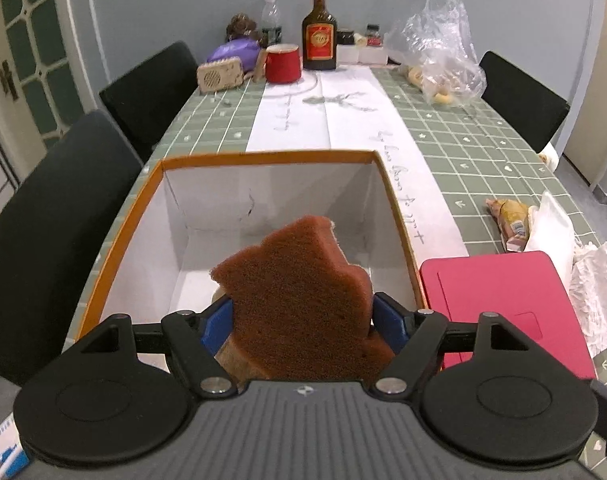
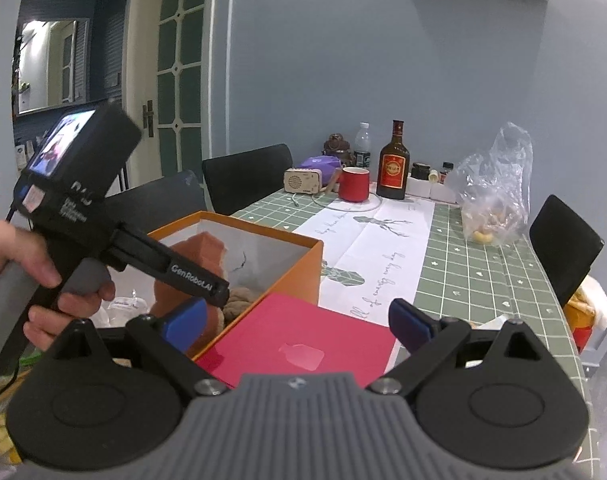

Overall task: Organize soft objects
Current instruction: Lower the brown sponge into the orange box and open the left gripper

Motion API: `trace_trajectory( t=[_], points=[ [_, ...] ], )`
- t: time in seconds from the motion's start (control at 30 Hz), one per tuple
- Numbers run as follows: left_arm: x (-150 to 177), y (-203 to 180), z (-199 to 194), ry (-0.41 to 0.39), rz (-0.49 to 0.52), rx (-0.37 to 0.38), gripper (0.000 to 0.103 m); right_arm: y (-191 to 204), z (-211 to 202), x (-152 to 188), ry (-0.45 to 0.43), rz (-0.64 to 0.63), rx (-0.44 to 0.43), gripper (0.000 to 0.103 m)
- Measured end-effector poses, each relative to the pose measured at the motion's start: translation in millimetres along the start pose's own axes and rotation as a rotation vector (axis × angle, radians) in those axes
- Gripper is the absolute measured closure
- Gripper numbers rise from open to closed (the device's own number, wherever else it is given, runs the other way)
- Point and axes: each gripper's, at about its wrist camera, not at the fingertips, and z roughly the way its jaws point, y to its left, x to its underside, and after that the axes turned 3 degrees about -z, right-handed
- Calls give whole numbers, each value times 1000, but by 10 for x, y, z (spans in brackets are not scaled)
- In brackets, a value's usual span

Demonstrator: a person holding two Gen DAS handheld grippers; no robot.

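Observation:
A brown, house-shaped sponge (image 1: 299, 300) stands tilted between the blue pads of my left gripper (image 1: 301, 320), which is shut on it. It hangs inside the open orange box (image 1: 263, 158), which has white inner walls. Part of a tan soft thing (image 1: 229, 354) shows under the sponge. From the right wrist view, a hand holds the left gripper (image 2: 207, 292) down into the box (image 2: 299, 276), with the sponge (image 2: 203, 252) and a tan knitted thing (image 2: 239, 300) inside. My right gripper (image 2: 295, 316) is open and holds nothing, above a pink flat lid (image 2: 303, 344) beside the box.
The pink lid (image 1: 503, 304) lies right of the box. Crumpled white paper (image 1: 595, 300) and a snack packet (image 1: 511, 220) are at the right edge. Far end: brown bottle (image 1: 319, 36), red mug (image 1: 282, 63), plastic bag (image 1: 439, 56). Black chairs (image 1: 55, 216) line both sides.

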Motion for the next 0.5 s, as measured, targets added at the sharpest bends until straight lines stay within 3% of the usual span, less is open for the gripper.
trace_trajectory(
  t=[0.13, 0.37, 0.5],
  points=[
    [6, -46, -21, -18, 29, -32, 12, -35, 32, 7, 10, 14, 7, 8],
    [-17, 108, -103, -54, -80, 66, 9, -61, 0, 35, 13, 31, 12, 8],
    [-24, 134, -192, -59, -71, 87, 9, -63, -43, 41, 5, 37, 20, 8]
  ],
)
